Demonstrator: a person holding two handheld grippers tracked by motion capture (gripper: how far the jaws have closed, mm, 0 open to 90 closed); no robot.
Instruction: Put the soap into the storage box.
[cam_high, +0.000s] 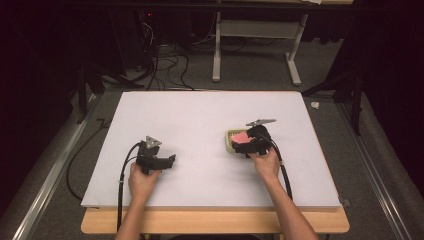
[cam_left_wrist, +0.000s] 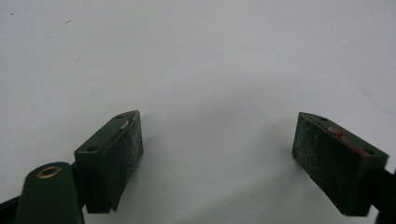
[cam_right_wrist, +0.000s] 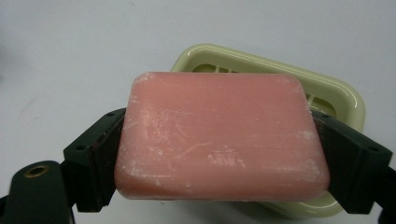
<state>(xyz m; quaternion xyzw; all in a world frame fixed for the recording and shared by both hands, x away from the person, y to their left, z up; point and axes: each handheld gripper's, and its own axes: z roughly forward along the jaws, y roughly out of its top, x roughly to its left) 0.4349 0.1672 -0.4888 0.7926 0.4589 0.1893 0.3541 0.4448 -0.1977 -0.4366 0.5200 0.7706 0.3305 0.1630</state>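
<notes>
Right gripper view looks along two black jaws clamped on the short ends of a pink bar of soap, which lies flat between them with its broad, scuffed face up. Directly beyond and below the bar sits a pale green soap dish; slotted openings show in its floor near the far rim, and the bar covers most of it from this angle, though whether the soap touches the dish cannot be told. From the high view the right gripper is at the right-centre of the white table, held by the person's right hand, with the pink bar over the dish there. On the left side of the table, well apart from the soap, the left hand holds the left gripper. In the left gripper view its jaws stand spread wide with bare white tabletop between them, gripping nothing.
</notes>
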